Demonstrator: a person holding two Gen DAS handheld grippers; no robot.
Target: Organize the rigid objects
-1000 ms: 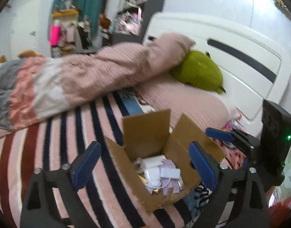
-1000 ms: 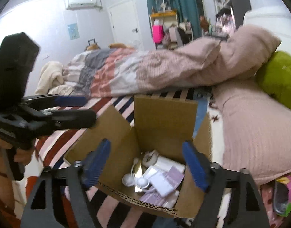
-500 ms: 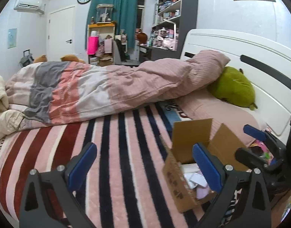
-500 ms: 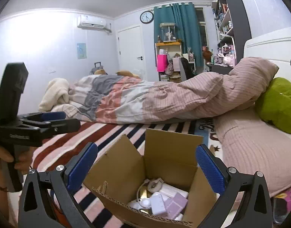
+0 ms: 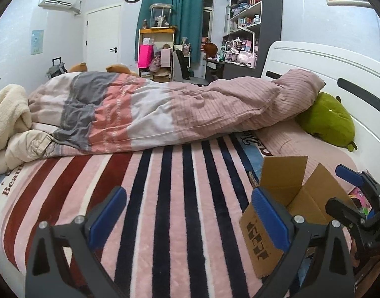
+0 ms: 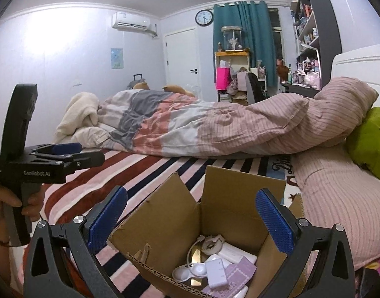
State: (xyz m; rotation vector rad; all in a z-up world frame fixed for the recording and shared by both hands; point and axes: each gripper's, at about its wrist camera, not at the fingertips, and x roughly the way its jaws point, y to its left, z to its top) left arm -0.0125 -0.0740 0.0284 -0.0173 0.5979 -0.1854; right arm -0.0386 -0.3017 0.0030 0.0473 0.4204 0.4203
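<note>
Standing upright on the striped blanket (image 5: pixel 180 198) of the bed, the cardboard box (image 6: pixel 190 223) had its opening facing up and all four flaps raised. In the right wrist view it sat directly between and just beyond the jaws of the right gripper (image 6: pixel 191 221), its far flap rising squarely ahead and its near corrugated edge low between the blue pads (image 6: pixel 274 223). Those jaws were spread wide, held nothing and touched nothing; the box's side flaps leaned out toward each pad, though I could not tell whether they met.

Inside the box lay a jumble of small rigid things: white chargers (image 6: pixel 216 272), a white rounded case (image 6: pixel 187 272), a lilac patterned box (image 6: pixel 239 272) and a coiled white cable (image 6: pixel 209 242). Their long axes ran in mixed directions, most of them slanting from the near left toward the far right.

The left gripper (image 5: pixel 187 218) also had its jaws wide apart and empty, hovering over the blanket's stripes, which ran away from the jaws toward the rumpled duvet (image 5: pixel 165 111). From there the box (image 5: pixel 284 213) stood just beyond the right-hand pad, partly hidden by it, printed side facing the camera. The right gripper (image 5: pixel 359 193) showed past the box, further right. A green plush (image 5: pixel 326 119) lay far ahead and right, against the white headboard (image 5: pixel 339 69).
</note>
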